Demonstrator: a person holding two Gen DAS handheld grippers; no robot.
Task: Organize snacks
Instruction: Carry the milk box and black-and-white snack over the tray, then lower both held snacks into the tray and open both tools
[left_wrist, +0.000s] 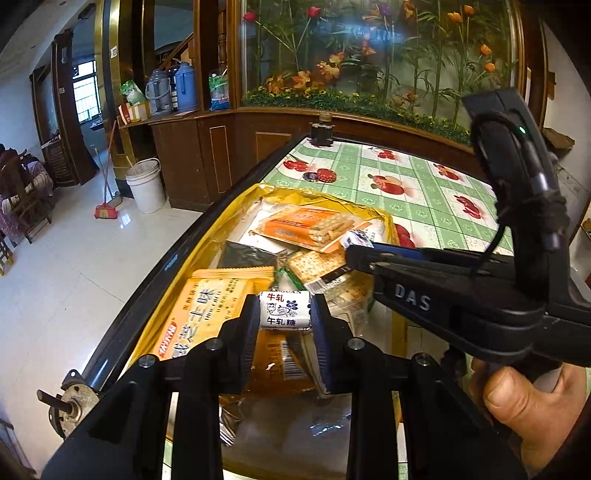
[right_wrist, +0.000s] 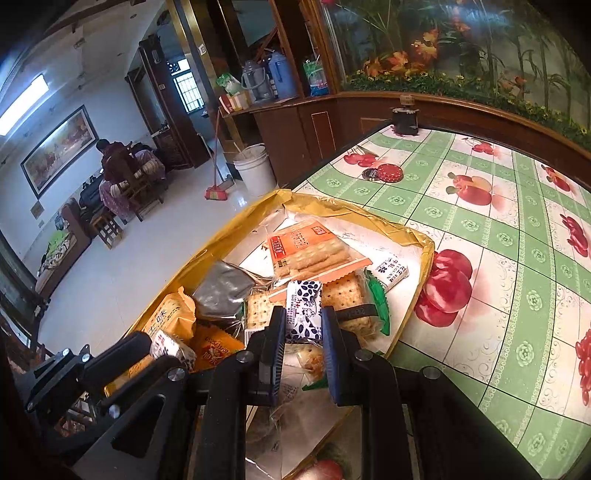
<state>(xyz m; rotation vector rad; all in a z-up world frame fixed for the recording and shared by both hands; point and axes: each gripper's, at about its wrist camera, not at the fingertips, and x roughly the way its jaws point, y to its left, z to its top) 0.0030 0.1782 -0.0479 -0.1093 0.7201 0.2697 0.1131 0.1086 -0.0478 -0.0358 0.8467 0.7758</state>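
Both claws hang over the gold tray (right_wrist: 424, 236) on the surface. The left claw (left_wrist: 284, 314) grips a white candy (left_wrist: 283, 309), long axis crosswise between its pads. The right claw (right_wrist: 303, 325) grips a second candy (right_wrist: 304, 314), held upright, just above the cracker packs (right_wrist: 347, 295).

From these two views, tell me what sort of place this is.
Most likely a family home's living or dining room: a table with a fruit-print tablecloth, a wooden cabinet holding thermos flasks, and a broom beside a white bucket on the tiled floor.
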